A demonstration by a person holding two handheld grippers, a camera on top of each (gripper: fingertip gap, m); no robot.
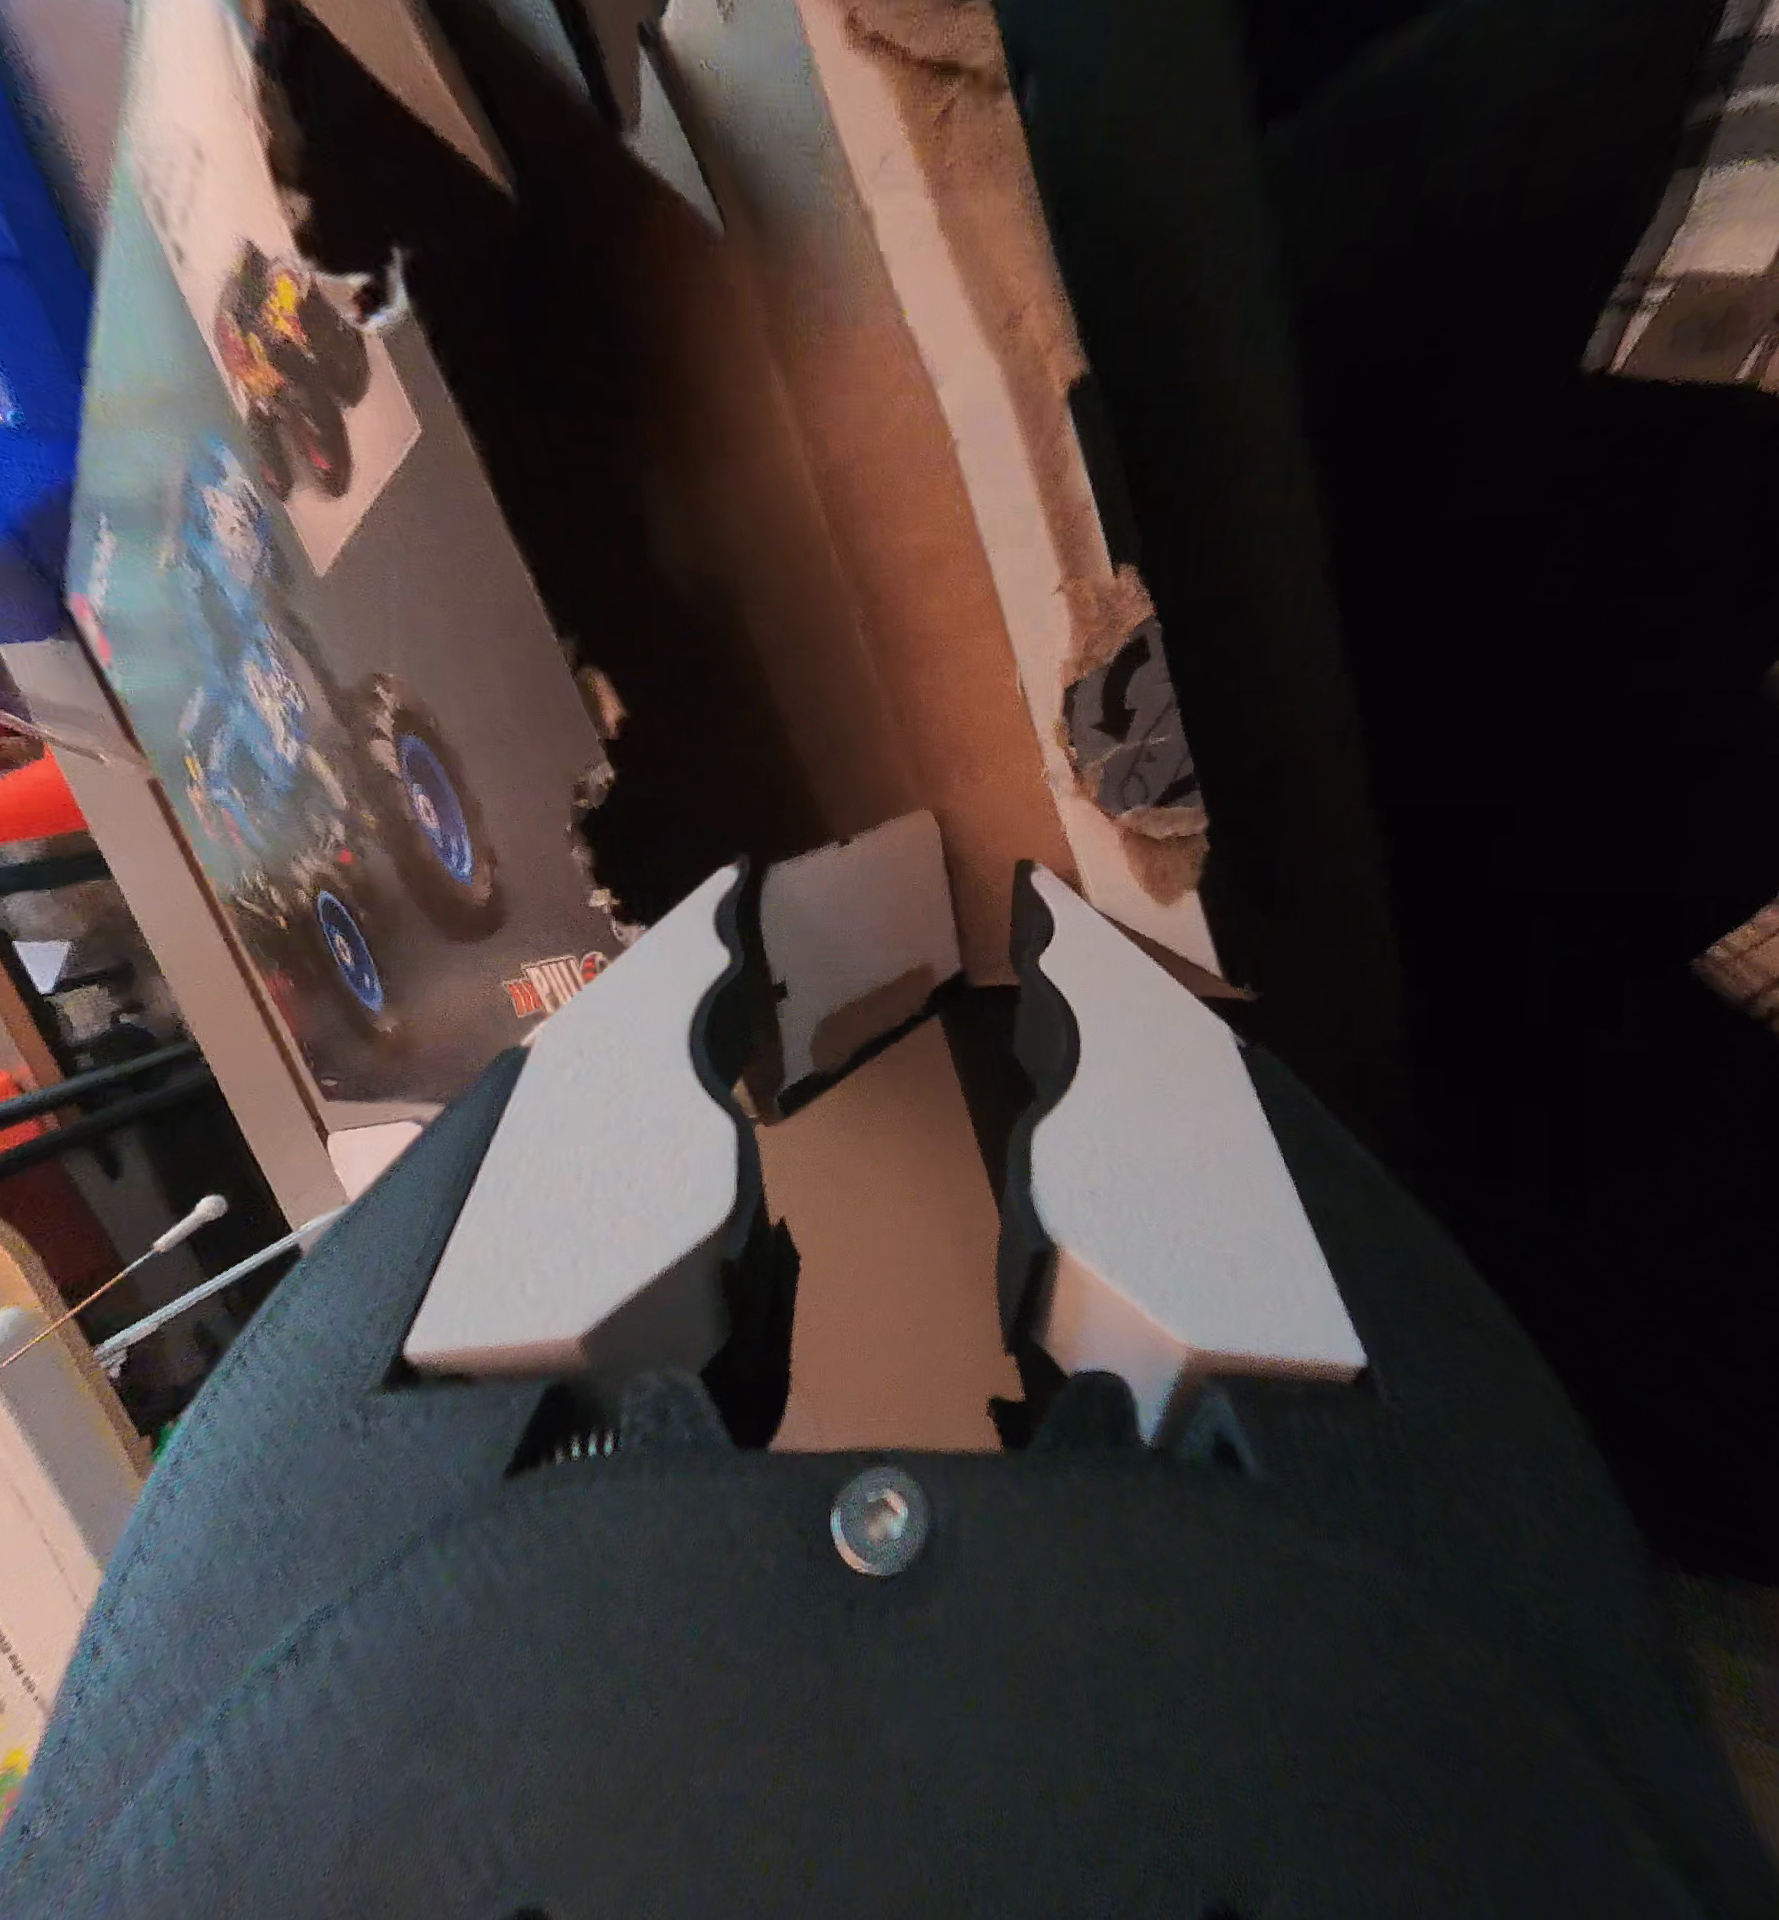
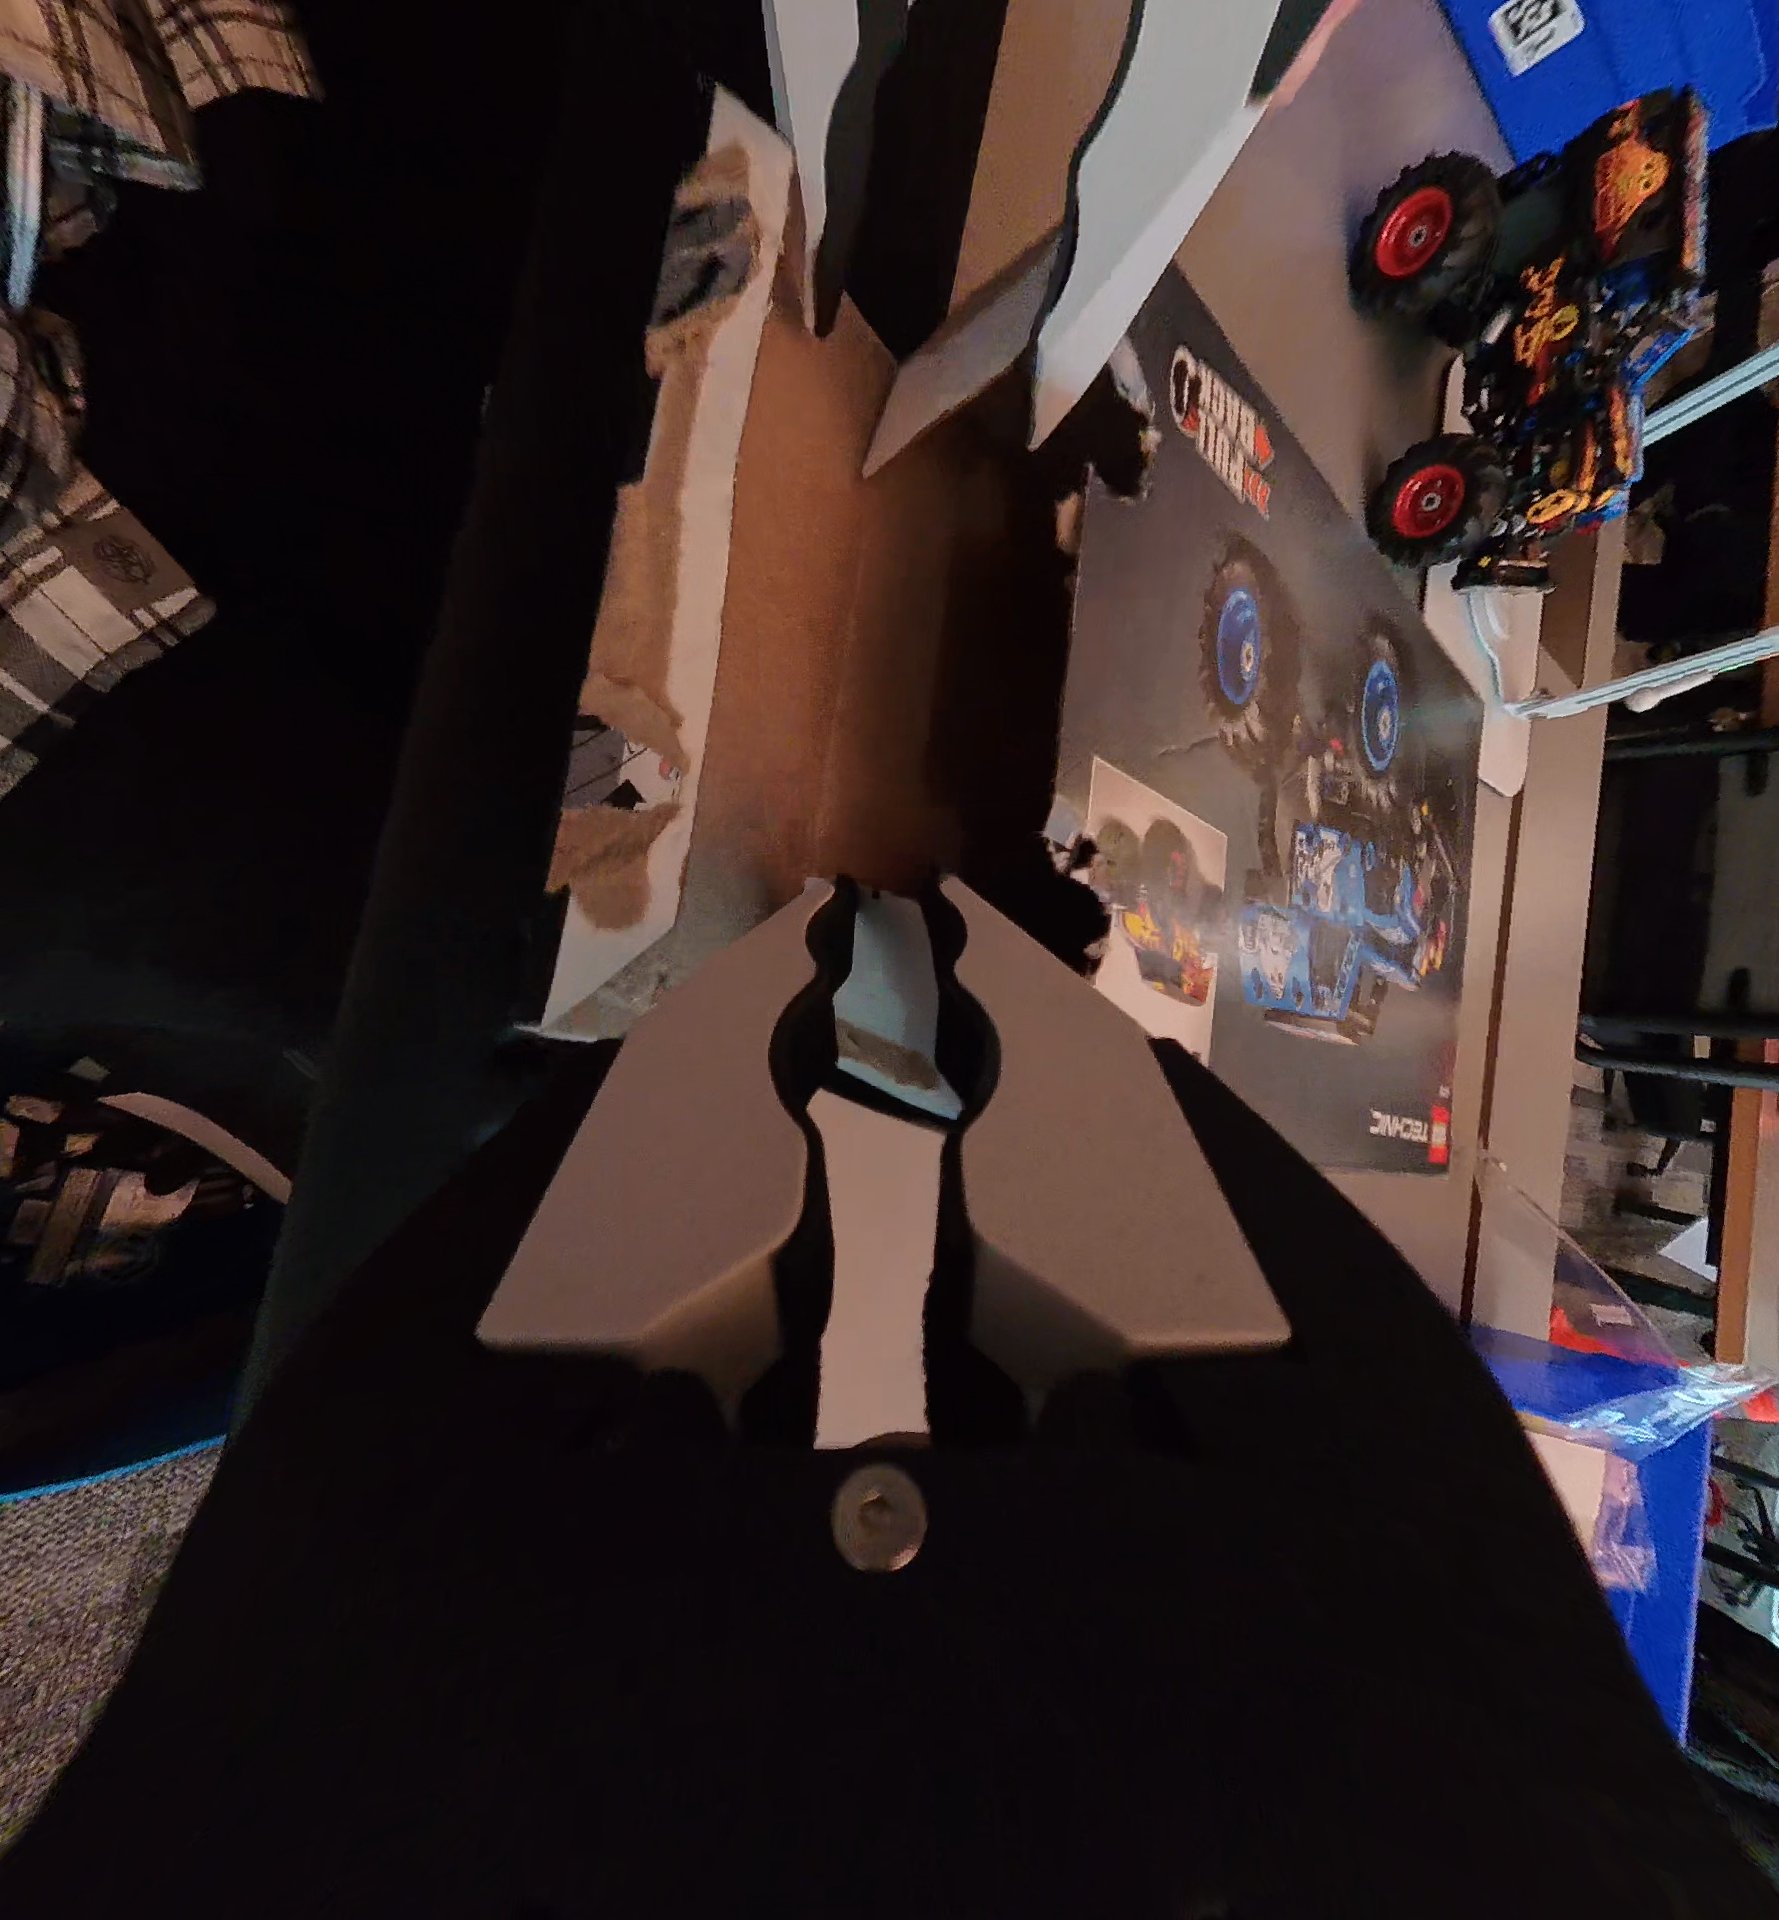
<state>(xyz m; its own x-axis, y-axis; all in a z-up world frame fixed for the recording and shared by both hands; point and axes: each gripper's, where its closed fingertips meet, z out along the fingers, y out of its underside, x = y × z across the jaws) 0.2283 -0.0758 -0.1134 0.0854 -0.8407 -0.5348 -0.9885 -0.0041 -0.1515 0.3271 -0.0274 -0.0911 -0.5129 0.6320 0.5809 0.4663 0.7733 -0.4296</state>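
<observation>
Printed toy-truck box, logos on its face; right fingers pinch its end flap, left fingers parted about another flap; toy truck beyond.

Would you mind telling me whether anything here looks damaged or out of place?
Yes: the toy truck box is damaged. Its opening edge is ragged, and the white flap opposite has its printed layer ripped off, leaving fuzzy brown patches. The box is open and shows brown cardboard inside.
</observation>
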